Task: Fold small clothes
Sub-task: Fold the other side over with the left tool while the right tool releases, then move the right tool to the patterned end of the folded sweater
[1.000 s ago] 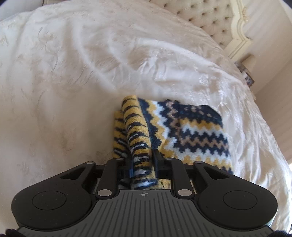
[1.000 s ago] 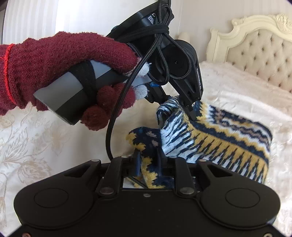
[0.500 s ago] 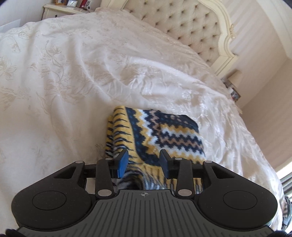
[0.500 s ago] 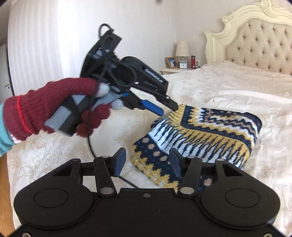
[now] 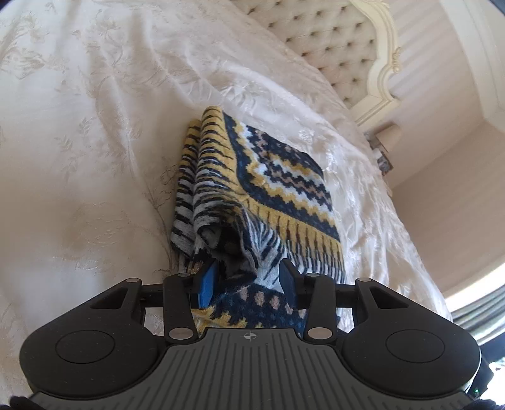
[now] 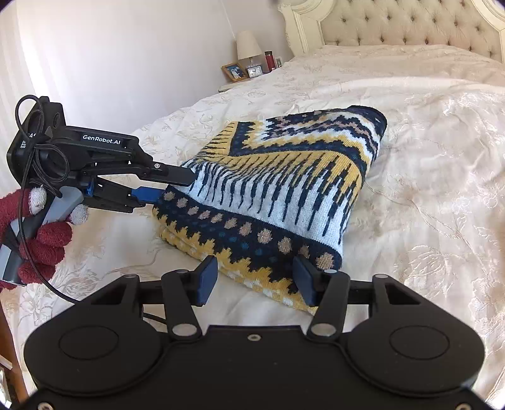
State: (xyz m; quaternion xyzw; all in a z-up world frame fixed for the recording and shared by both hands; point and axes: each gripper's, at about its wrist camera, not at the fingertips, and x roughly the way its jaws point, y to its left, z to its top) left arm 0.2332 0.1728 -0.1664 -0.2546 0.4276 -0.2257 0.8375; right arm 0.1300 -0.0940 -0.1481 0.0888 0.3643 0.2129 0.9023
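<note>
knitwear (image 6: 284,195) folded, zigzag navy-yellow; left gripper (image 5: 249,277) and right gripper (image 6: 255,279) jaws spread.

Bare bedspread (image 6: 426,157) all around sweater (image 6: 284,189)

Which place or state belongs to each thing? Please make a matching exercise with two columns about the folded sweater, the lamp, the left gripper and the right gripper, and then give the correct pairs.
Things:
1. sweater
2. lamp
3. left gripper
4. right gripper

Places or states:
A. on the bedside table beside the headboard
B. open, at the near edge of the knit
C. folded, lying on the bed cover
D. open, with its fingers at the folded side edge, held by a hand in a red glove

Pairs: 1-C, 2-A, 3-D, 4-B
</note>
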